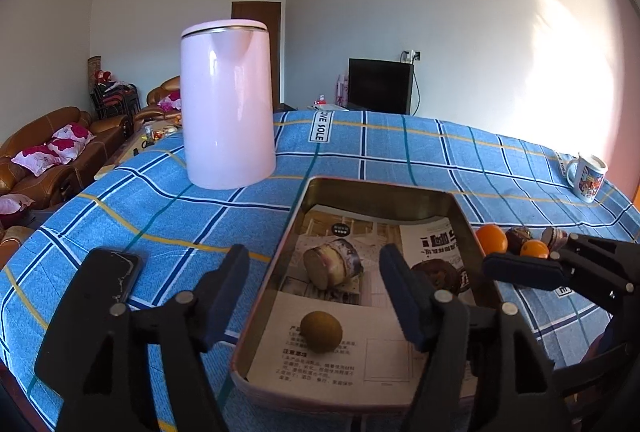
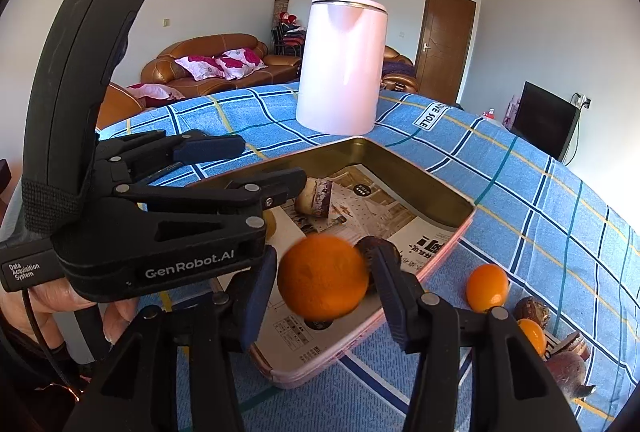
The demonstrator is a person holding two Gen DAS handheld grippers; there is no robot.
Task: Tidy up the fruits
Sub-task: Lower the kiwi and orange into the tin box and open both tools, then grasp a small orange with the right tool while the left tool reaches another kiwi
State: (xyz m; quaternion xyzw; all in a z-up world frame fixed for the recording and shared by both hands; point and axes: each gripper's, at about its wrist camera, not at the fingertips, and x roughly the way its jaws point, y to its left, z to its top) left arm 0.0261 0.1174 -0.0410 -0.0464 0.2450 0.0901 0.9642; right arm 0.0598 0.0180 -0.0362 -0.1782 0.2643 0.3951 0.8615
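My left gripper (image 2: 224,168) hides the near corner of the tin tray (image 2: 424,172). The orange (image 2: 322,278) between my right gripper's fingers (image 2: 390,288) looks blurry, and it covers part of a dark brown fruit (image 2: 366,246). The tray's paper (image 1: 320,364) has words too small to read.

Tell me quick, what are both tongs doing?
Left tongs: open, holding nothing.
Right tongs: open, with the orange loose between them, not squeezed.
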